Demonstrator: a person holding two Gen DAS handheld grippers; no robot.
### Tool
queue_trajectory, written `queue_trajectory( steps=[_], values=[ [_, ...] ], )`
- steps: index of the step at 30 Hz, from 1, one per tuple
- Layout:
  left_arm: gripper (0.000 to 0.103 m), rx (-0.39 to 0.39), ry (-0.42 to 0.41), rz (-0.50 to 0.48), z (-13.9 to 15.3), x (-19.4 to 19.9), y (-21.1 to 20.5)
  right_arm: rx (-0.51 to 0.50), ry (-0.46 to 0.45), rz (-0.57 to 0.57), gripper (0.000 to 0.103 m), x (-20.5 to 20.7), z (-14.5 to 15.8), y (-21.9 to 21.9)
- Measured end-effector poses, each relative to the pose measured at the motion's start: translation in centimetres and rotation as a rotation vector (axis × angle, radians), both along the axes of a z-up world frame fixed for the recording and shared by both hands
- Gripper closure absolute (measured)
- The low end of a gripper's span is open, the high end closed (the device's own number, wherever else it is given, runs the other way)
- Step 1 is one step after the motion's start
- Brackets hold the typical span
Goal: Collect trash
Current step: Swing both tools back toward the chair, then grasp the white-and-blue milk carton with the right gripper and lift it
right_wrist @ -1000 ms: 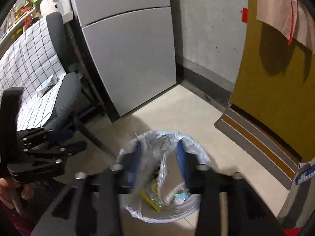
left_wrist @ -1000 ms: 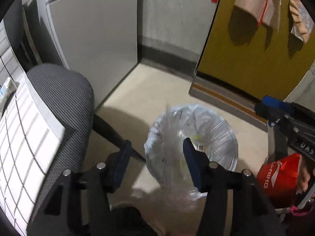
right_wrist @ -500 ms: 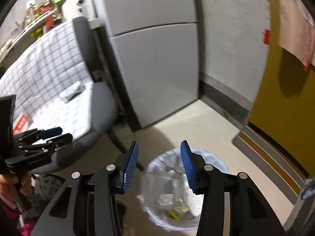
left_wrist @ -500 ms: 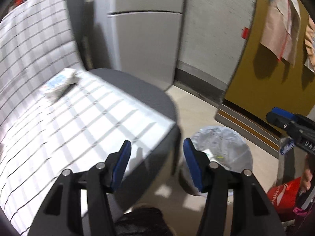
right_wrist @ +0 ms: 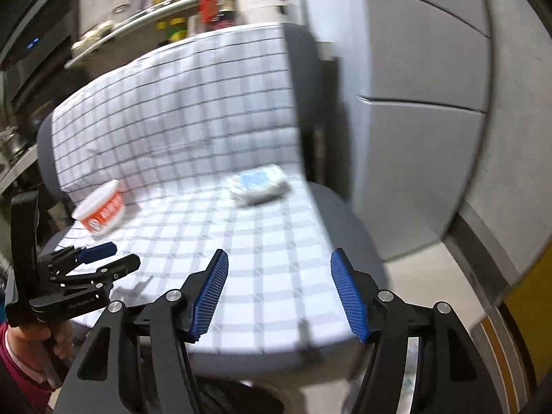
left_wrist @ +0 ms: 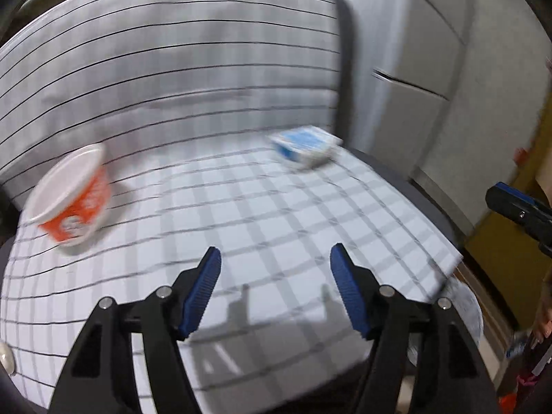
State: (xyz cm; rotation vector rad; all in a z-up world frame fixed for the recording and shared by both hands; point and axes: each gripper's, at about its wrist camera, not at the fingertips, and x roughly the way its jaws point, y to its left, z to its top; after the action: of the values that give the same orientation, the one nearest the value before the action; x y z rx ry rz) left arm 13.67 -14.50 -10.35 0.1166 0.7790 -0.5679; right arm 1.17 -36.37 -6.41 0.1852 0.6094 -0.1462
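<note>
An orange and white paper cup (left_wrist: 70, 196) lies tipped on the left of the chair seat; it also shows in the right wrist view (right_wrist: 100, 210). A blue and white packet (left_wrist: 305, 145) lies at the back right of the seat, and shows in the right wrist view (right_wrist: 260, 184) too. My left gripper (left_wrist: 274, 276) is open and empty above the seat's front. My right gripper (right_wrist: 279, 276) is open and empty over the seat's front right. The left gripper also shows at the left of the right wrist view (right_wrist: 103, 257).
The chair (right_wrist: 348, 220) is covered with a white checked cloth (left_wrist: 269, 220). A grey cabinet (right_wrist: 424, 103) stands right of it. The bag-lined trash bin (left_wrist: 465, 305) peeks out below the seat's right edge. A cluttered shelf (right_wrist: 145, 17) runs behind the chair.
Both grippers have swung up and left from the trash bin to the chair seat. The cup and packet have come into view. Both stay open.
</note>
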Motion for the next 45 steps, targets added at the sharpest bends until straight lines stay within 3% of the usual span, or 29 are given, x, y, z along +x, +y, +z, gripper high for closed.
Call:
queue_trajectory(
  steps=[4,8,14,21,26,31,33,35,37,45],
  values=[
    [0.038,-0.008,-0.002,0.099,0.3,2.5,4.0,0.023,0.002,0.046,0.034,6.1,0.2,1.4],
    [0.038,0.022,-0.004,0.179,0.0,5.2,6.6,0.035,0.024,0.020,0.033,11.4,-1.1,1.5],
    [0.038,0.048,0.006,0.209,-1.0,8.7,7.1,0.066,0.083,-0.049,0.034,18.2,-4.0,0.5],
    [0.038,0.063,0.029,0.190,-3.0,11.0,6.0,0.247,0.169,-0.195,0.033,23.5,-8.1,-2.2],
    [0.038,0.062,0.048,0.175,-4.0,11.9,5.3,0.347,0.212,-0.203,0.034,25.4,-10.2,-2.9],
    [0.038,0.060,0.063,0.174,-4.4,12.2,5.2,0.528,0.196,-0.192,0.035,26.8,-11.4,-4.2],
    [0.038,0.059,0.067,0.176,-4.3,12.1,5.4,0.566,0.174,-0.204,0.045,26.8,-11.5,-4.7],
    [0.038,0.058,0.066,0.178,-4.1,11.9,5.7,0.611,0.131,-0.201,0.071,26.4,-11.2,-5.0],
    [0.038,0.056,0.059,0.185,-3.7,11.4,6.2,0.601,0.080,-0.159,0.082,25.7,-10.0,-4.6],
    [0.038,0.017,0.035,0.255,-1.5,9.4,9.9,0.451,0.053,0.080,0.086,22.0,-4.2,1.0]
  ],
)
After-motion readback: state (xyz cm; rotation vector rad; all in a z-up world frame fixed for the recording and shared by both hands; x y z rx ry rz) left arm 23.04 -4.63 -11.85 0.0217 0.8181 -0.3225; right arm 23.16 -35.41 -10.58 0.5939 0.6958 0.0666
